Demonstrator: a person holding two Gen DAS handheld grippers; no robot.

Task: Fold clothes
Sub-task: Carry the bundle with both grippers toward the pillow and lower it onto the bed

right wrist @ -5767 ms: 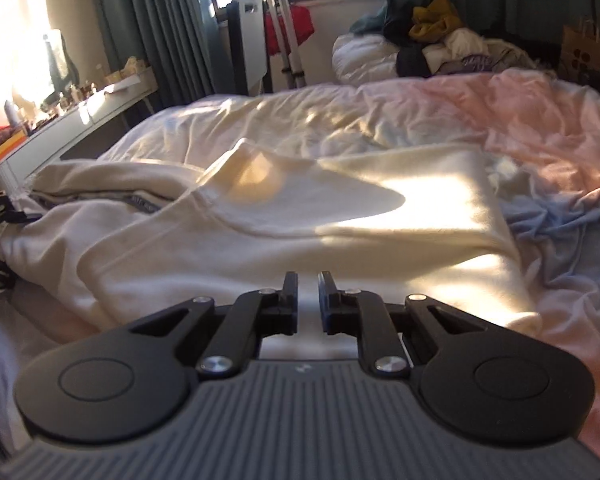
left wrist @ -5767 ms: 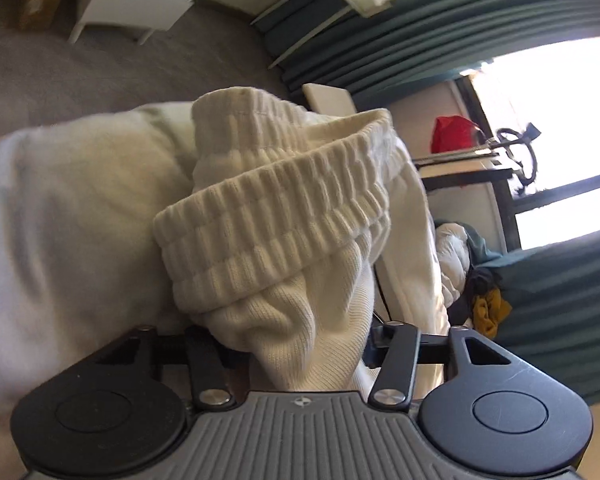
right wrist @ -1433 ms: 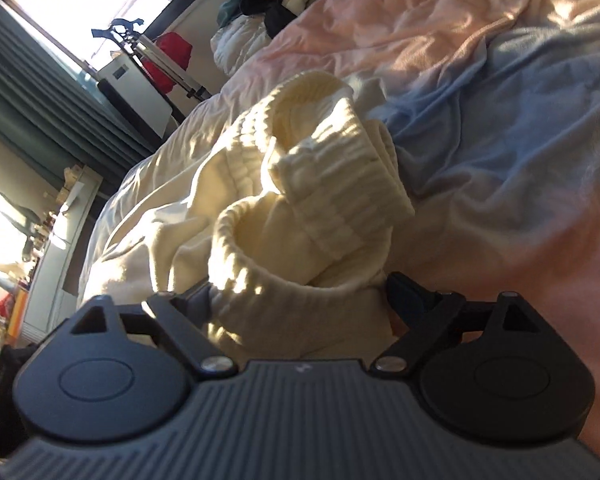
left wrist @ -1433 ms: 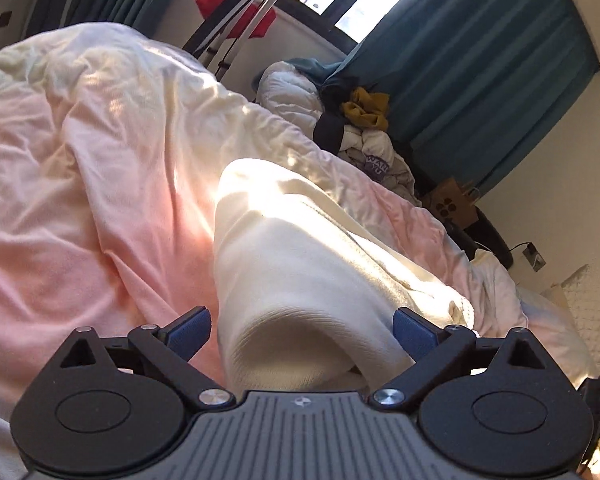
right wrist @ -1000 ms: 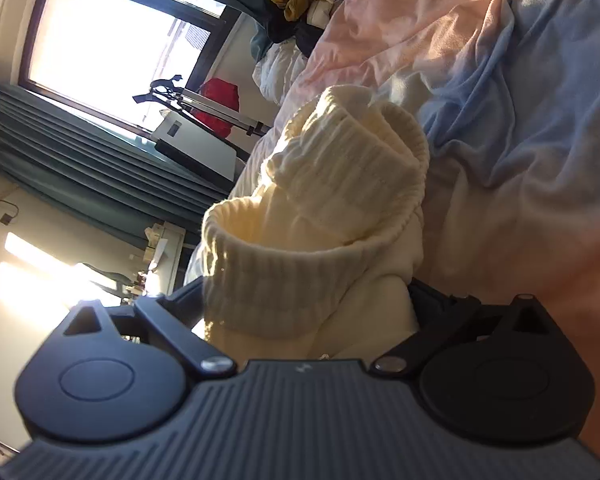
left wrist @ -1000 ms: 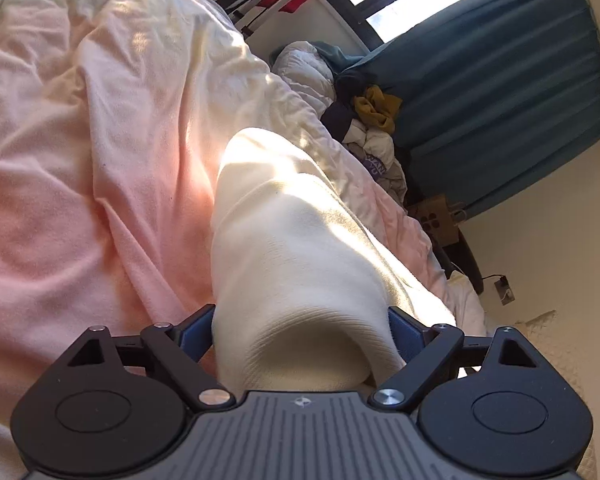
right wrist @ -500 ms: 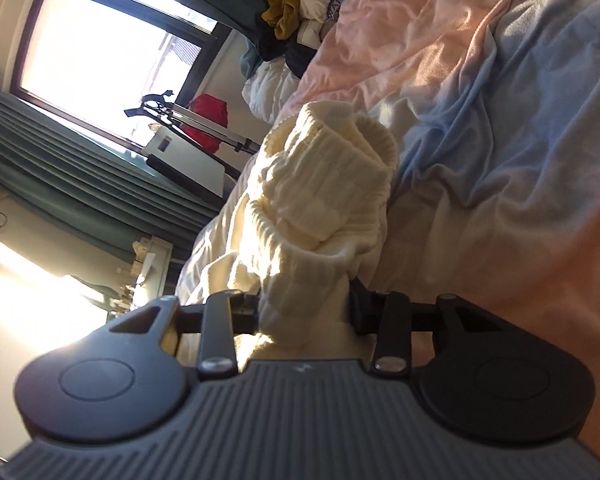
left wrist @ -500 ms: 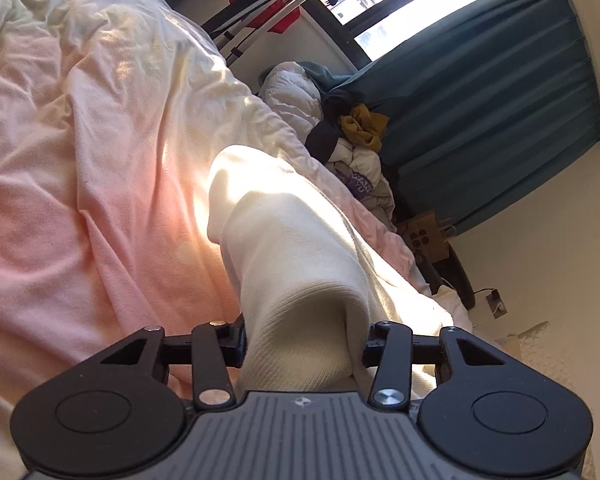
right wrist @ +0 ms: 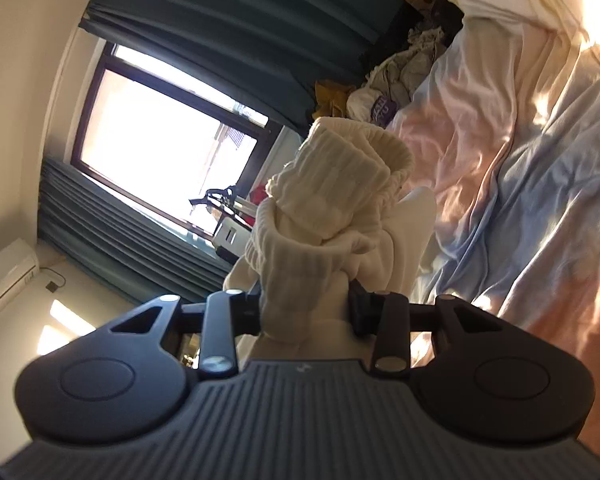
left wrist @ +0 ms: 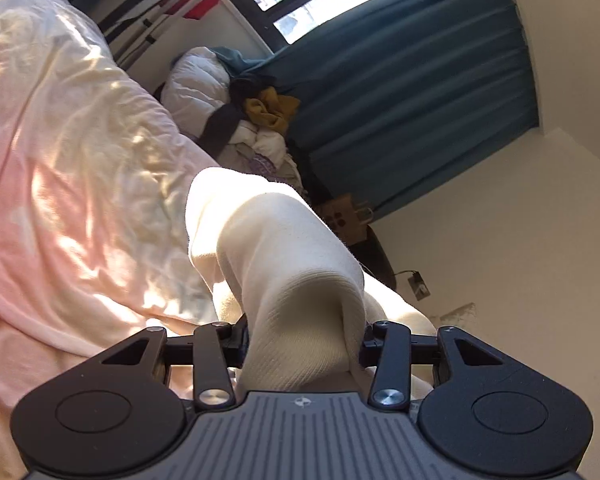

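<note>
The cream sweater point(left wrist: 284, 280) hangs between the two grippers, and the coming move turns on how it runs between them. The left gripper point(left wrist: 302, 338) has its jaws pressed in on a thick smooth fold of the body fabric, which rises straight ahead of the jaws and arches away toward the far side of the room. The right gripper point(right wrist: 306, 306) has its jaws pinching a bunched wad at the ribbed hem point(right wrist: 340, 184), which stands up ahead of it in rolled bands. Each hand therefore holds a different end of the same garment, so its long axis seems to lie from one gripper to the other, though neither view shows the stretch in between. Both views are tilted steeply, and the garment appears raised off the bed point(left wrist: 60, 184), whose pink and pale blue duvet point(right wrist: 540, 200) lies to the left of the left gripper and to the right of the right one. A pile of clothes point(left wrist: 256, 120) sits at the far end by the teal curtain point(left wrist: 420, 92). Judging by this, the next move means carrying one held end across toward the other, then lowering both onto the duvet together.
</note>
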